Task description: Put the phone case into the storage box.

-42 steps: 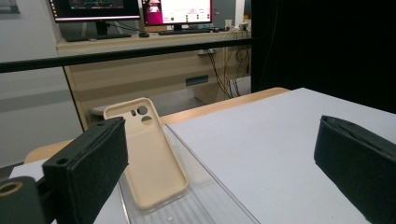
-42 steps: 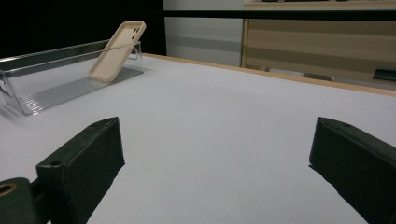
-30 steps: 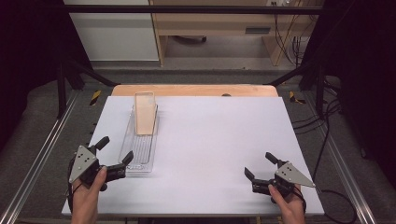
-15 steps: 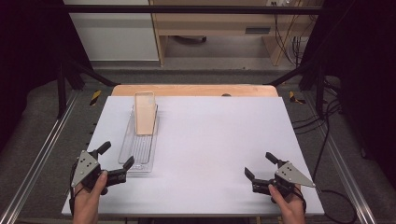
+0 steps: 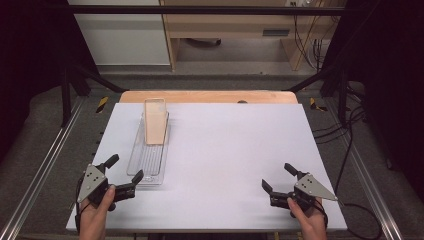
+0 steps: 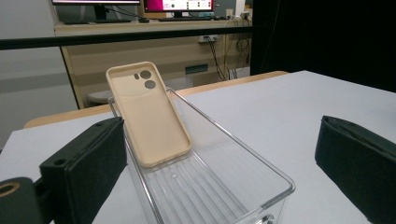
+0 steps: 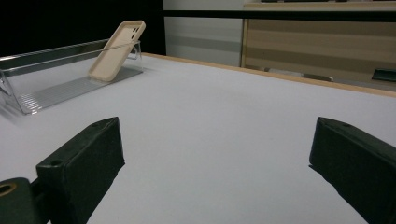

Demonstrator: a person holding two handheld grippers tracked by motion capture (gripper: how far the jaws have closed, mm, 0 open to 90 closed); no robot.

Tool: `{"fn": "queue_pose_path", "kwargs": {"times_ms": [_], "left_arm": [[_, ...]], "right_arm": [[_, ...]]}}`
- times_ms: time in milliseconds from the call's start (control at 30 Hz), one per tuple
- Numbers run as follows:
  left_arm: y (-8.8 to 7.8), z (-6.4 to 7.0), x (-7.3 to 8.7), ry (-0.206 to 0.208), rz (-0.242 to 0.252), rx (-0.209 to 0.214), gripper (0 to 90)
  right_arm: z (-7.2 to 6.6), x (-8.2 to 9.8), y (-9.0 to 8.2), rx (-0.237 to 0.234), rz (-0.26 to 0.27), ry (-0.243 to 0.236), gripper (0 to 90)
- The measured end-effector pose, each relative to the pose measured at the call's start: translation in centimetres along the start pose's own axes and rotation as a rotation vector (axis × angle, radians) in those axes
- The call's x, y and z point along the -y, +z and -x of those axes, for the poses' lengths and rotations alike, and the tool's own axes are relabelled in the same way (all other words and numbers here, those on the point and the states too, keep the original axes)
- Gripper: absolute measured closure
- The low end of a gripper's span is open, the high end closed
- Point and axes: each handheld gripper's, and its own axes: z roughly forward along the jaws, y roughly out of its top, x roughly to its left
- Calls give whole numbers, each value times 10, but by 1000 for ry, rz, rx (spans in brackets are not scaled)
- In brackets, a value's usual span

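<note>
- High view: left hand-held gripper (image 5: 123,175) sits at the near left of the white worktop (image 5: 230,150), jaws spread wide and empty. Its inner jaw tip lies at the near end of the clear tray (image 5: 148,162); contact cannot be confirmed.
- High view: tray is long and narrow, running away from the person on the left half of the worktop. Beige phone case (image 5: 155,121) stands tilted at the tray's far end.
- High view: right hand-held gripper (image 5: 278,179) rests at the near right, well apart from the tray, jaws wide open, nothing held.
- Left gripper view: the tray (image 6: 261,168) has its near end between the two black jaws, which stand far apart. Phone case (image 6: 149,116) leans against the far wall, camera cut-outs at top, lower edge on the ribbed floor.
- Right gripper view: jaws spread wide over bare worktop (image 7: 224,130). Tray (image 7: 51,74) and leaning case (image 7: 114,49) sit far off at upper left.
</note>
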Motion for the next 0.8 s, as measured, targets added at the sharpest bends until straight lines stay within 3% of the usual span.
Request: {"fn": "queue_pose_path", "kwargs": {"times_ms": [800], "left_arm": [[2,3,15,5,-24,13,20]], "right_arm": [[0,0,0,1,1,-3,30]]}}
